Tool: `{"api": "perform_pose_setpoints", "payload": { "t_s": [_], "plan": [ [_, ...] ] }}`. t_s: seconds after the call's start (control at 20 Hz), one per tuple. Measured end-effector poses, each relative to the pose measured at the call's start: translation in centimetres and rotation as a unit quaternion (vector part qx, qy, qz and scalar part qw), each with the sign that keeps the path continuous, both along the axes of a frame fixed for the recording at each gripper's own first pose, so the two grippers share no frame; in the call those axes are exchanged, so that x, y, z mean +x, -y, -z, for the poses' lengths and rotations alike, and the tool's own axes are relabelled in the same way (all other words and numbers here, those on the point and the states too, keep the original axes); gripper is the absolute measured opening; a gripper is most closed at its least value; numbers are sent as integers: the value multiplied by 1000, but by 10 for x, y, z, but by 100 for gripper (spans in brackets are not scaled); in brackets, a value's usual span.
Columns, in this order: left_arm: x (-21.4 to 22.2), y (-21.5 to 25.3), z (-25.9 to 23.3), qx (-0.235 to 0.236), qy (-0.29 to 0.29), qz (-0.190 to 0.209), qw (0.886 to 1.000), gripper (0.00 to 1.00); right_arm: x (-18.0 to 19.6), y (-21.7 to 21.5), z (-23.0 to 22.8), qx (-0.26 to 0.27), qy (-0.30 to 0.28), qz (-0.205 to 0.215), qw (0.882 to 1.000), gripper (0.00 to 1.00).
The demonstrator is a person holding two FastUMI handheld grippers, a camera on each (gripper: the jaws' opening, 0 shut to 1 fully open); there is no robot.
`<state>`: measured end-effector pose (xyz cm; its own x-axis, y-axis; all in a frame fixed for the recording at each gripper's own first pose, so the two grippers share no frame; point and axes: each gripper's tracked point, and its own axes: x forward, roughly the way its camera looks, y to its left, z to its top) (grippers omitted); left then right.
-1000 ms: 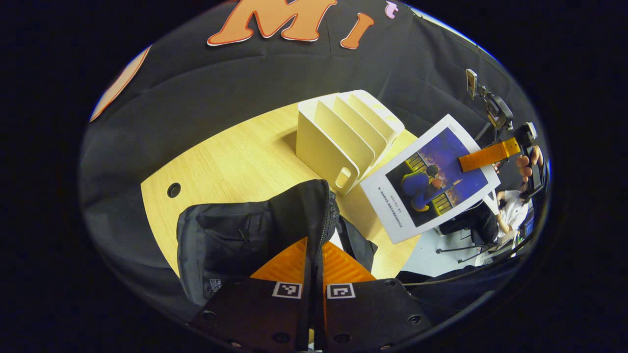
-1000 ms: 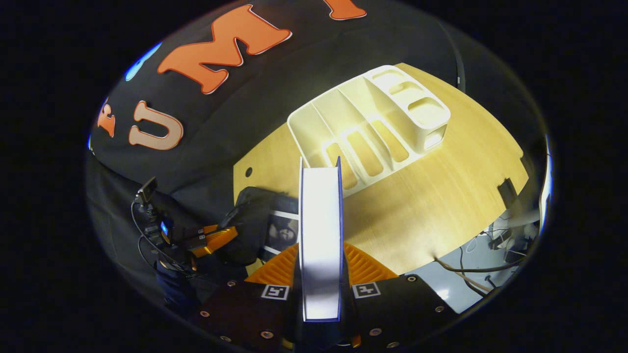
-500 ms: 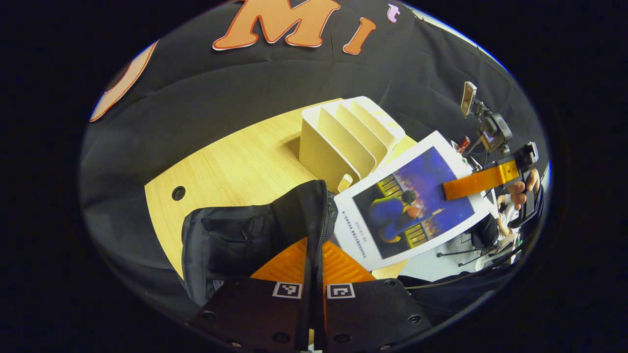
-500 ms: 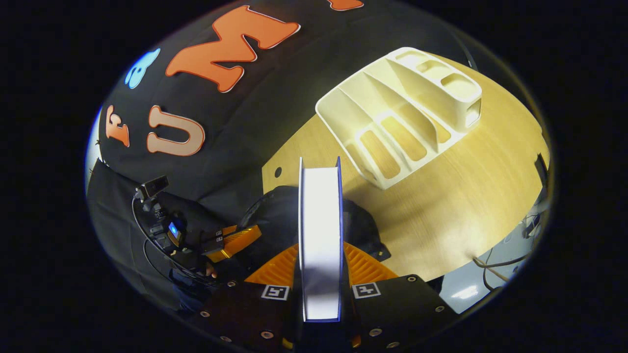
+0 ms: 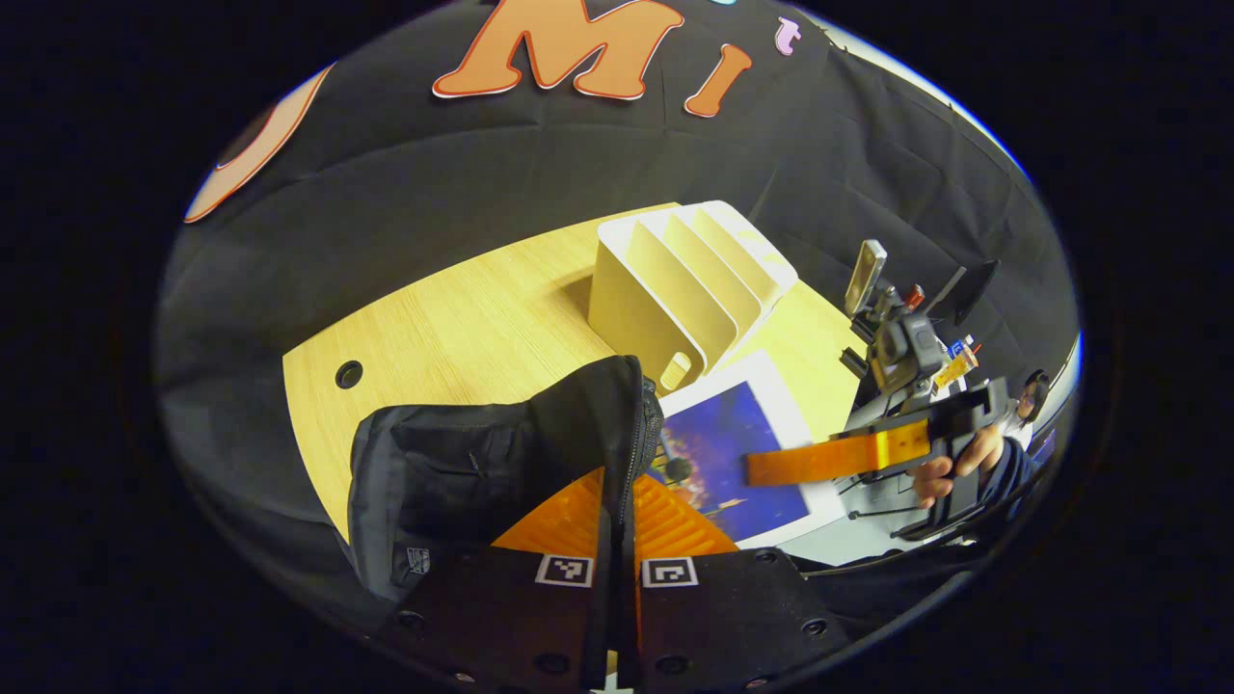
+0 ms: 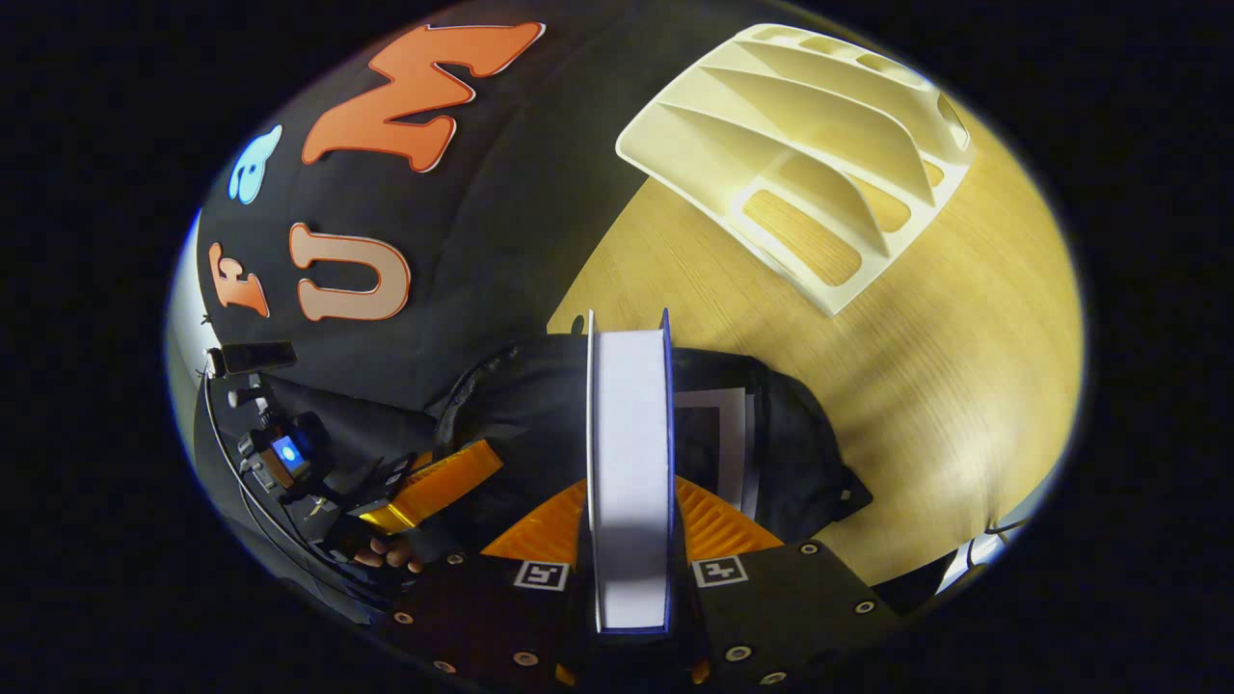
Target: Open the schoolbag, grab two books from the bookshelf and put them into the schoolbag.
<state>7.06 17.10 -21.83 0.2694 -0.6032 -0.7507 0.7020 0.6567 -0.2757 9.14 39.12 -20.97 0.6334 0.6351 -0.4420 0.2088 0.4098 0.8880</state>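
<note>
1. Second book going in. Right gripper [image 6: 631,540] clamped on the book [image 6: 629,453], both fingers pressing its covers, page edge facing the camera, held directly above the schoolbag [image 6: 771,463].
2. Left gripper [image 5: 617,540] clamped together on the schoolbag's zipper edge [image 5: 631,424], holding the flap up so the mouth stays open.
3. In the left gripper view, book cover [image 5: 733,453] seen just beside the raised flap of the schoolbag [image 5: 453,472], lower corner already level with the opening; right gripper [image 5: 819,461] and the hand [image 5: 950,467] holding it on the far side of the book from the schoolbag.
4. Another book [image 6: 718,439], white-bordered, lying inside the schoolbag, apparently the first one, already packed.
5. Bookshelf [image 5: 684,280] standing on the table [image 5: 463,328] behind the schoolbag, slots looking vacant.
6. Next move, as a judgement: lower the book straight down into the mouth, keep it clear of the zipper edge, then let go; keep the flap lifted until the book is seated.
7. Against the earlier frames: book brought from beside the bookshelf down and across to the schoolbag; bookshelf now farther up in the right gripper view and the schoolbag spread beneath the book; left gripper's hold on the flap unchanged.
</note>
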Motion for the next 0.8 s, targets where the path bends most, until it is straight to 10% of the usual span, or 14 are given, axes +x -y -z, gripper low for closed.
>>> {"api": "perform_pose_setpoints", "payload": {
  "t_s": [0.8],
  "plan": [
    [-14, 14, -13, -23, 8, 5, 1000, 5, 39, -66, 42, 50, 5, 5, 999, 34]
  ]
}}
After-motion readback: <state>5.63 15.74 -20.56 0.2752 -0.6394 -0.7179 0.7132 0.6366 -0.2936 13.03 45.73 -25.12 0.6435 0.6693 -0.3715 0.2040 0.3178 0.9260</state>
